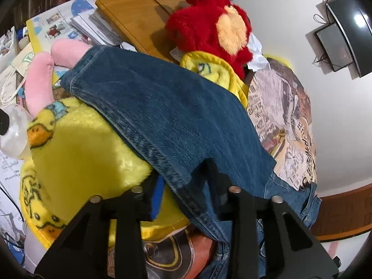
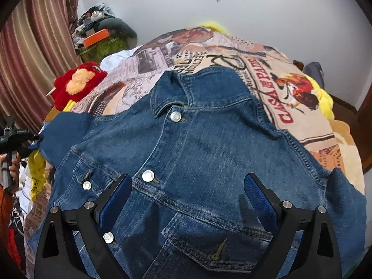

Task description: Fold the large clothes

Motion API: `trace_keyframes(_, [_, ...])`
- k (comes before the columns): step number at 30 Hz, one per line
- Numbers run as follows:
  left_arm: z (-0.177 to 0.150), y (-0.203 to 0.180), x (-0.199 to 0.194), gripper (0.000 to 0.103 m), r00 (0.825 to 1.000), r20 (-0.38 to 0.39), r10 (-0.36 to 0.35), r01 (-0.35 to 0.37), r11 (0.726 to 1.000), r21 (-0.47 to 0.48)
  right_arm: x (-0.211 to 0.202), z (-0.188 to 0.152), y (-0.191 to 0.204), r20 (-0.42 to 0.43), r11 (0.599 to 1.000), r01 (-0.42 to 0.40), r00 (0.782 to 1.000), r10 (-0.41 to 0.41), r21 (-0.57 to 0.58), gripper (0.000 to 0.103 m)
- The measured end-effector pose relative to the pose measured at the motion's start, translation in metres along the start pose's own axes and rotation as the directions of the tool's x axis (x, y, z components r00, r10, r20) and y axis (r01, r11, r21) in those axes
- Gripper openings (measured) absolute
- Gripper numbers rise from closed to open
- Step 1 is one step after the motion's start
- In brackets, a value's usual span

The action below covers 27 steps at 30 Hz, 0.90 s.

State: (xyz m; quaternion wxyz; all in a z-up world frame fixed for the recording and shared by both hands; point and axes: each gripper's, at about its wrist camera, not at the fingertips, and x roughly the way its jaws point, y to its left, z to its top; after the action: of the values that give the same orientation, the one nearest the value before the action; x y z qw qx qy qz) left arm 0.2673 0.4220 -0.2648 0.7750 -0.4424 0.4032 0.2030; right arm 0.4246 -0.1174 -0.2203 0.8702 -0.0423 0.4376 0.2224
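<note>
A blue denim jacket [image 2: 197, 153] lies face up on a bed covered by a printed blanket [image 2: 267, 74], collar at the far end and silver buttons down the front. My right gripper [image 2: 186, 190] hovers just above the jacket's chest, fingers wide open and empty. In the left wrist view one sleeve [image 1: 162, 116] stretches out over a yellow plush blanket [image 1: 81, 151]. My left gripper [image 1: 186, 186] sits at the sleeve's near end with denim lying between its fingers; whether it pinches the cloth is unclear.
A red plush toy [image 1: 209, 25] and a pink plush [image 1: 39, 83] lie beside the sleeve, with a wooden board [image 1: 139, 21] and papers behind. Striped curtains [image 2: 28, 74] hang left of the bed. A white wall [image 2: 279, 11] stands behind it.
</note>
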Motion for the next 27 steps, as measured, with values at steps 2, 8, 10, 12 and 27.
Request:
trace_keyframes(2, [-0.002,-0.010,-0.004,0.019,0.998,0.030,0.058,-0.060,0.997,0.058,0.004,-0.002,0.002,-0.030,1.000,-0.011,0.999,0.011,-0.003,0.091])
trace_keyframes(8, [-0.015,-0.066,-0.037,0.012,0.971,0.181,0.153,-0.200,0.939,0.281,0.000,-0.006,0.008,-0.066,0.999,-0.023,0.998,0.020,-0.034,0.087])
trace_keyframes(10, [-0.023,-0.089,-0.057,0.011,0.966,0.238,0.105,-0.186,0.918,0.349,-0.007,-0.006,0.010,-0.056,0.999,-0.016,0.998,0.013,-0.050,0.087])
trace_keyframes(12, [-0.034,-0.120,-0.076,0.010,0.957,0.289,0.042,-0.171,0.883,0.437,-0.018,-0.005,0.010,-0.041,0.998,-0.015,0.999,0.012,-0.057,0.087])
trace_keyframes(27, [-0.177,-0.217,0.018,0.009,0.999,-0.047,0.026,0.016,0.686,0.727,-0.076,-0.015,-0.014,0.006,1.000,-0.013,1.000,0.012,0.019,0.087])
